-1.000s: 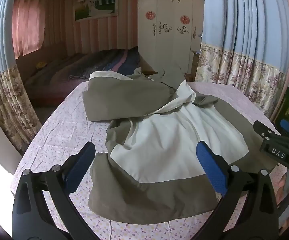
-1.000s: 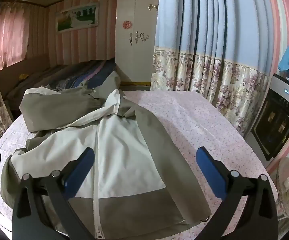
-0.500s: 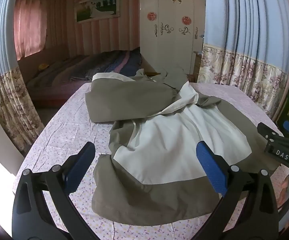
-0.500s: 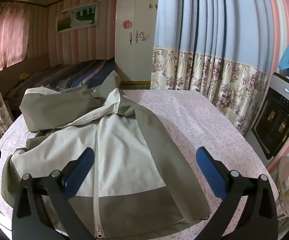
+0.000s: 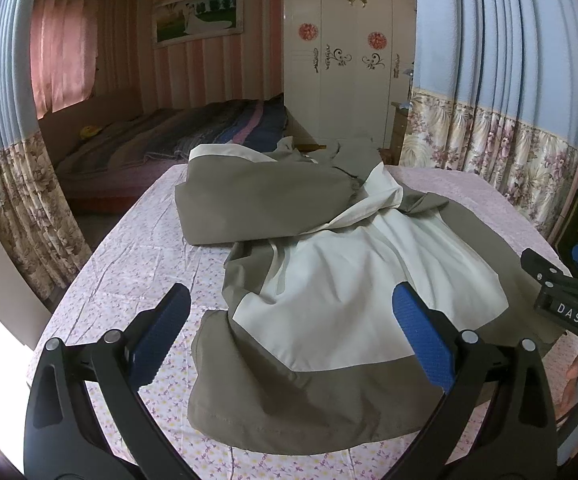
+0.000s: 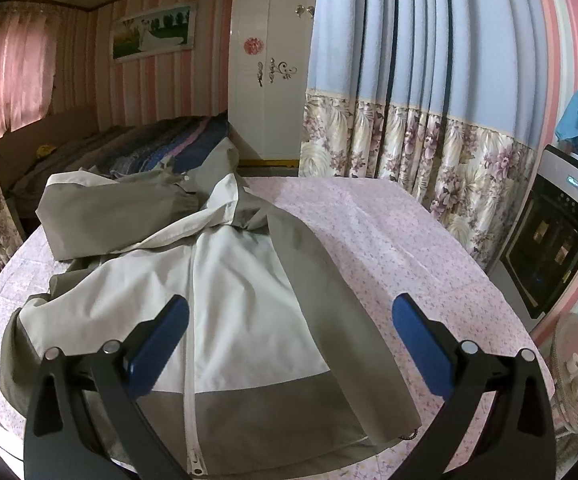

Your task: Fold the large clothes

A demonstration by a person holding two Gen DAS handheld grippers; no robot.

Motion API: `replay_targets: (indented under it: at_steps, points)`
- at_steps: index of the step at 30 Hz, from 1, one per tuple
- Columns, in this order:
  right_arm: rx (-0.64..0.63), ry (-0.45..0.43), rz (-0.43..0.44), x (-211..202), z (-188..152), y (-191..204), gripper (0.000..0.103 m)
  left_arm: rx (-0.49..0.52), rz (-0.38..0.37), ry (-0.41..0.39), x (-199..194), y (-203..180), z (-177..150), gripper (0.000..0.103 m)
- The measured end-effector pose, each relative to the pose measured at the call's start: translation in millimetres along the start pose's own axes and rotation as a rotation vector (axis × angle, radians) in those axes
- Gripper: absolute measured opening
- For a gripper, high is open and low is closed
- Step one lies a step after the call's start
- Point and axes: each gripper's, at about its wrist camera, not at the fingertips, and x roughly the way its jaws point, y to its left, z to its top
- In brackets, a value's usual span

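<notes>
An olive and cream zip jacket lies front up on the pink floral table, one sleeve folded across its top. It also shows in the right wrist view, zipper running toward me. My left gripper is open and empty, above the jacket's lower left hem. My right gripper is open and empty, above the jacket's lower right part. The right gripper's body shows at the right edge of the left wrist view.
The table carries bare cloth right of the jacket. A bed and white wardrobe stand behind. Floral curtains hang at the right, with an oven and a fan beside the table.
The left gripper's view has shifted slightly left and back, so the jacket sits a bit further right. The right gripper barely moved. Both stay open.
</notes>
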Motion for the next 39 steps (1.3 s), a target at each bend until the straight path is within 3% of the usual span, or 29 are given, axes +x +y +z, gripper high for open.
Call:
replay_targets:
  at_steps: [39]
  points:
    - [0.008, 0.024, -0.02, 7, -3, -4, 0.101, 0.02, -0.008, 0.02, 10, -6, 0, 0.1]
